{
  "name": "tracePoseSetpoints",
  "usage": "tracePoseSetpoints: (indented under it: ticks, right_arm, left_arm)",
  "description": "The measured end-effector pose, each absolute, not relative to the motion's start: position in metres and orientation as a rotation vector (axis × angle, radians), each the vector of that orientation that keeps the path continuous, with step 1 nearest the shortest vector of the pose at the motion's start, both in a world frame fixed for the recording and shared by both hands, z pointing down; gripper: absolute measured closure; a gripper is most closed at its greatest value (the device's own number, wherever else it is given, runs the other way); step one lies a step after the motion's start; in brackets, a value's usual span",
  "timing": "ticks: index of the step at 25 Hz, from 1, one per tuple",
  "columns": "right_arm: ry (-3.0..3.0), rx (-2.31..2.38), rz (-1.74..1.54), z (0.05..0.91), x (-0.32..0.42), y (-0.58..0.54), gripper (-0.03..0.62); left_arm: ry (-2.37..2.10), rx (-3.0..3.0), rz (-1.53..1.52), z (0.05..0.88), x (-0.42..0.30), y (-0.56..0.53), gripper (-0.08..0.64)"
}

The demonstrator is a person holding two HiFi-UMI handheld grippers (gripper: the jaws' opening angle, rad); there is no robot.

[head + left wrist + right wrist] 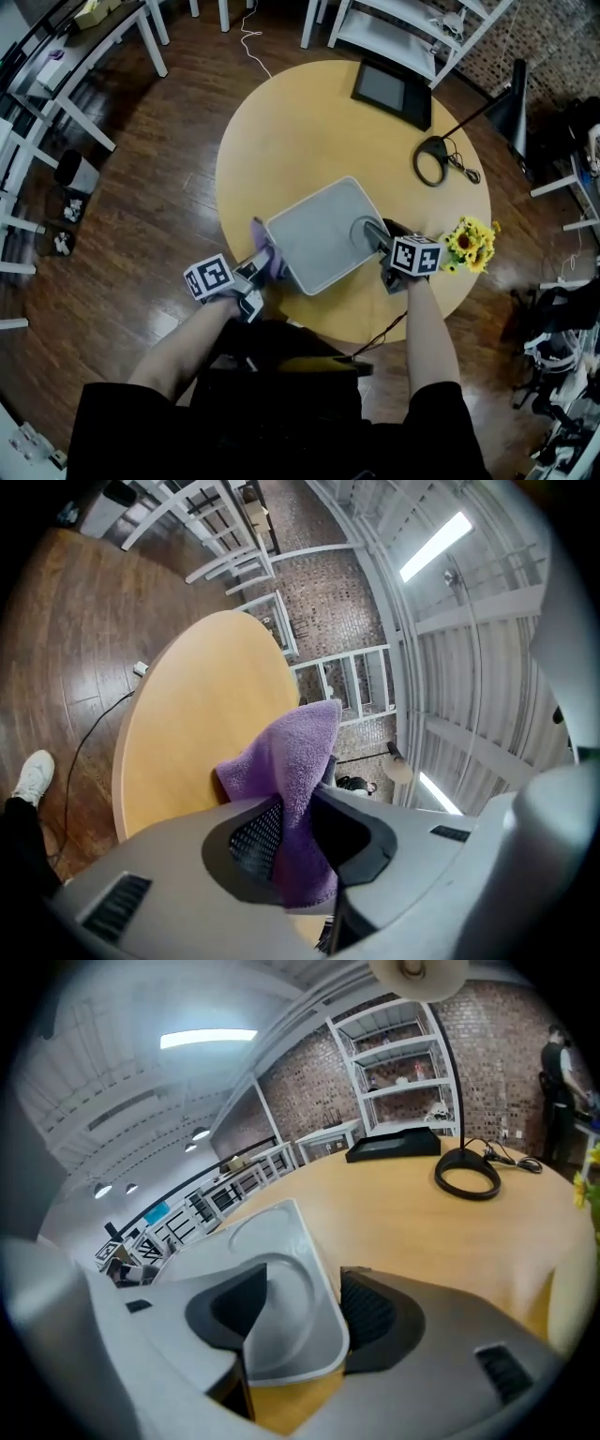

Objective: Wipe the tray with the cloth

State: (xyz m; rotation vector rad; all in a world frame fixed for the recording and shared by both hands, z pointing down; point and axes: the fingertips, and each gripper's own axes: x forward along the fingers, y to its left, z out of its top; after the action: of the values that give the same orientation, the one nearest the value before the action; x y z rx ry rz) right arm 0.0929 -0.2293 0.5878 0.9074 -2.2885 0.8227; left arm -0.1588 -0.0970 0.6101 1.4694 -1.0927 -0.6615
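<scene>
A grey tray (323, 234) lies on the round yellow table (281, 122), near its front edge. My left gripper (255, 267) is at the tray's left corner, shut on a purple cloth (266, 255). In the left gripper view the cloth (291, 761) stands up out of the pinched jaws of that gripper (298, 841), over the tabletop (197, 705). My right gripper (380, 239) is at the tray's right corner. Its jaws stand wide in the right gripper view (305, 1309), with the tray's rounded corner (281, 1269) between them and a thin gap at the right pad.
A black ring-shaped lamp base (433, 161) with its cable lies at the table's far right, also in the right gripper view (467, 1175). A black flat tablet (392, 92) sits at the far edge. Yellow flowers (472, 244) are just right of my right gripper. White shelving surrounds the table.
</scene>
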Motion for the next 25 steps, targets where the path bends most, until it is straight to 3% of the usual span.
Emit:
tracePoseSetpoints:
  ticks: [18, 25]
  right_arm:
    - [-2.256, 1.301, 1.188, 0.58, 0.101, -0.143, 0.353]
    - [-2.179, 1.394, 1.102, 0.588, 0.111, -0.144, 0.357]
  left_arm:
    - [-0.96, 1.757, -0.279, 0.589, -0.177, -0.248, 0.495]
    - [-0.779, 1.685, -0.314, 0.595, -0.163, -0.239, 0.499]
